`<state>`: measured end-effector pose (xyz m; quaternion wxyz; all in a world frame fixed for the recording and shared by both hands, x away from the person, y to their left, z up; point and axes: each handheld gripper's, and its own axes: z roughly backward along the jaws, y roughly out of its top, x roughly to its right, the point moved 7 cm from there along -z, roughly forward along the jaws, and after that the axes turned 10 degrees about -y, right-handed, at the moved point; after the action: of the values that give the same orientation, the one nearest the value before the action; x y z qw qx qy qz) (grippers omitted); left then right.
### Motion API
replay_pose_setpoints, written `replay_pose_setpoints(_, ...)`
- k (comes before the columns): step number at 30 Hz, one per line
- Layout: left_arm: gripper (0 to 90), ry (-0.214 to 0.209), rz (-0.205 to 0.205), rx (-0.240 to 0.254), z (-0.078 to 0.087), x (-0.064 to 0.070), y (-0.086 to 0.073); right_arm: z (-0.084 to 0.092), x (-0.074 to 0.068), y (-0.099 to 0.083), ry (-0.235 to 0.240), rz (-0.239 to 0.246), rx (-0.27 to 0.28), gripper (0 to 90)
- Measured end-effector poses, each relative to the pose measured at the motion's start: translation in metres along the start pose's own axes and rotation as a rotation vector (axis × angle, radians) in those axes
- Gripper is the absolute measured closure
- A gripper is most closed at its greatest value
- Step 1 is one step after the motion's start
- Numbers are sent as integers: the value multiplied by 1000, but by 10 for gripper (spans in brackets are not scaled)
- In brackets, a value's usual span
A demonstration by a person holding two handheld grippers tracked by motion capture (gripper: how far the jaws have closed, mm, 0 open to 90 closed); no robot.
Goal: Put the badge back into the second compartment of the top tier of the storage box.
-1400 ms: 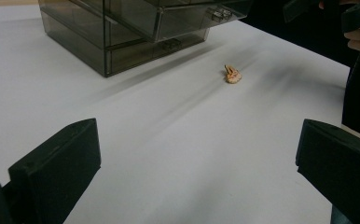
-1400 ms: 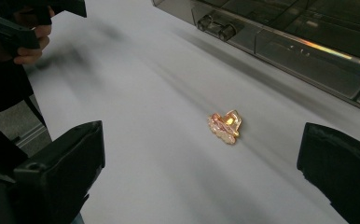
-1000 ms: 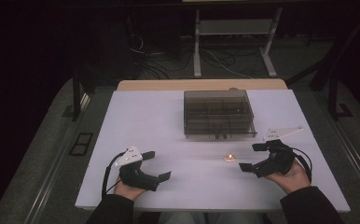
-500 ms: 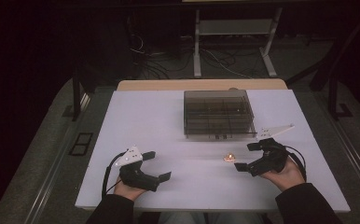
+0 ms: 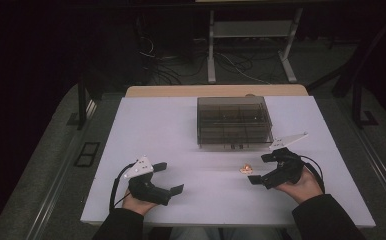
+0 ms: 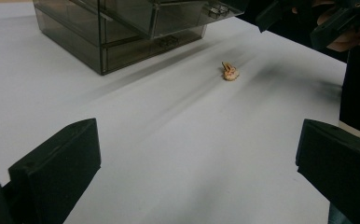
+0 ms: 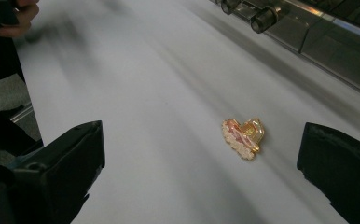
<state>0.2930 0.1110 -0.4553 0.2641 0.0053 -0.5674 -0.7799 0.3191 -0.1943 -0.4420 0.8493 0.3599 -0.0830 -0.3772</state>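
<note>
Since the earlier frames, the right gripper (image 5: 265, 168) has slid left, toward the middle of the high view, and now sits just beside the little heart pin (image 5: 245, 168). It was farther to the right before. The left gripper (image 5: 169, 177) has stayed in the same spot at the lower left, and the pin and the box have not moved.

The heart pin lies flat on the white table (image 5: 181, 125), a bit below the middle of the high view. It is gold with pink and white bits. In the right gripper view the pin (image 7: 243, 136) sits between the 2 black jaws, closer to the right one, and nothing touches it. Those jaws are spread wide apart.

In the left gripper view the 2 jaws are spread wide too, with bare table between them. The pin (image 6: 230, 71) is far off in the upper middle there.

The dark see-through drawer box (image 5: 234, 121) stands above the pin in the high view. Its small knobs (image 7: 264, 17) show at the top of the right gripper view.
</note>
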Motion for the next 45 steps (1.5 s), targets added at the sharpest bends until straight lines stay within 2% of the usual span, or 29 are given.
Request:
replay_pose_setpoints(11,0,-3,0,0,0,0,0,-12,-3,0,7,5,-17,1)
replay_pose_setpoints(45,0,-10,-1,-1,0,0,0,-45,4,-3,15,-13,-45,1)
